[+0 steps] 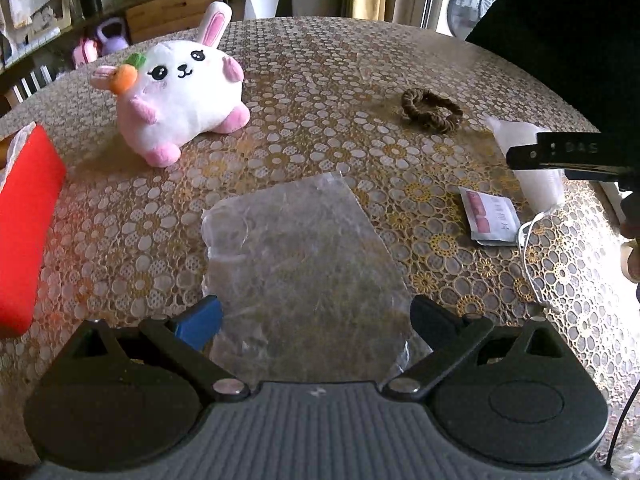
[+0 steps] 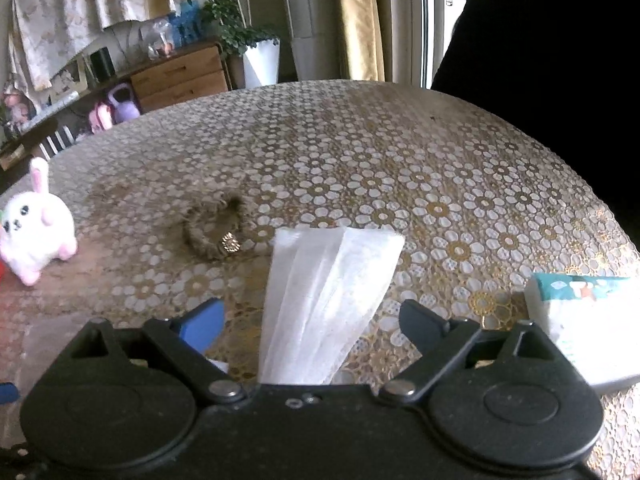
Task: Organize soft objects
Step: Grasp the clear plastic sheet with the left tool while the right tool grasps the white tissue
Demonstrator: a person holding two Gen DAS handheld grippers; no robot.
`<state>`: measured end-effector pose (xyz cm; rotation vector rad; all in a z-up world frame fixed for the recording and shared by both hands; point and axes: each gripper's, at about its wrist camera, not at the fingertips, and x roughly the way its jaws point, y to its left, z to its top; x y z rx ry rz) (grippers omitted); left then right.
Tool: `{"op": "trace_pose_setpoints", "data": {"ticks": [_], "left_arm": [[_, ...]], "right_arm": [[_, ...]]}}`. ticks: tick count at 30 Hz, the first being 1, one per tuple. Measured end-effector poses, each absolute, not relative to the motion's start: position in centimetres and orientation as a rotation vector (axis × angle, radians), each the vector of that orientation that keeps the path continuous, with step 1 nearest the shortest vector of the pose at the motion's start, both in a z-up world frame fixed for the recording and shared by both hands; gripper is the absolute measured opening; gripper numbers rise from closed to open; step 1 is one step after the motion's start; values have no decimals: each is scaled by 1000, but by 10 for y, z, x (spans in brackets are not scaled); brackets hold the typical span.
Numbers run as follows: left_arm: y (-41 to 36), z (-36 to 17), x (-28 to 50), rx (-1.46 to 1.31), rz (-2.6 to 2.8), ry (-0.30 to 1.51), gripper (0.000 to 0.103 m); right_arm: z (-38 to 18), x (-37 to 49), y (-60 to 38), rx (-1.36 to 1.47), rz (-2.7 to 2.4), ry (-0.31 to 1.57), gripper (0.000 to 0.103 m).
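Note:
A clear plastic bag point(image 1: 296, 256) lies flat on the table in front of my left gripper point(image 1: 316, 320), which is open with the bag's near end between its fingers. A white and pink plush rabbit point(image 1: 180, 92) with a carrot sits at the far left; it also shows in the right wrist view point(image 2: 32, 224). A brown hair tie point(image 1: 432, 110) lies at the right, also in the right wrist view point(image 2: 212, 232). My right gripper point(image 2: 312, 320) is open over a folded white tissue point(image 2: 328, 296), also seen in the left wrist view point(image 1: 532, 160).
A red box point(image 1: 24, 224) stands at the left table edge. A small sachet point(image 1: 490, 220) and a white cord point(image 1: 528, 248) lie at the right. A tissue pack point(image 2: 580, 320) lies beside the right gripper. The flowered tablecloth point(image 1: 320, 80) covers the round table.

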<state>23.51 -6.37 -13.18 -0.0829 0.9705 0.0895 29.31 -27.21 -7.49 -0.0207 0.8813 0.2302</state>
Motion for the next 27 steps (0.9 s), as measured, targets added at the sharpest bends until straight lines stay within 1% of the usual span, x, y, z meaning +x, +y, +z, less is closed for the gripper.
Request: {"op": "trace_pose_setpoints", "data": {"ticks": [2,5,6,7,8,10,11,13,14,15,16,18,19,20,21,22,23,24,27], "left_arm": [[-65,-132,235,-73,93,963,100],[-64,-133,234,-61,104,949,96],[-63,-132,234,-65,109,946,92],[-62,-131,234,-66,114,941,85],[-61,-130,233,-64,121,935,81],[-59,-128,233,-67,123,920,57],[-59,-127,233,-62,129,914,53],[-59,-126,234,-57,123,903,31],[-60,-126,233,-53,114,900,29],[-60,-126,233,-52,106,898,24],[-61,-126,233,-56,89,896,16],[-60,-127,234,-62,74,893,8],[-59,-127,234,-75,65,893,7],[-57,-127,234,-89,57,894,6],[-54,-127,234,-105,50,896,4],[-52,-127,234,-118,45,897,4],[-49,-126,233,-131,40,898,3],[-46,-125,232,-139,37,899,3],[-39,-119,230,-150,-11,894,3]], "right_arm": [[-79,295,-269,-42,229,882,91],[-82,295,-263,-80,229,880,85],[-83,295,-262,-91,229,879,83],[-84,295,-261,-97,230,879,82],[-85,295,-260,-102,231,880,81],[-87,294,-259,-120,226,878,80],[-87,294,-257,-136,222,873,78],[-87,294,-255,-149,227,863,74],[-87,294,-255,-149,230,861,71],[-87,293,-253,-152,234,859,66],[-86,292,-252,-157,240,854,62],[-85,290,-246,-189,253,841,49],[-84,288,-243,-208,256,832,43],[-84,288,-241,-225,260,826,32],[-83,287,-239,-237,262,821,26],[-83,286,-238,-249,262,815,23],[-82,285,-238,-252,266,810,15],[-80,285,-238,-250,268,806,11],[-70,281,-245,-217,269,776,8]]}}
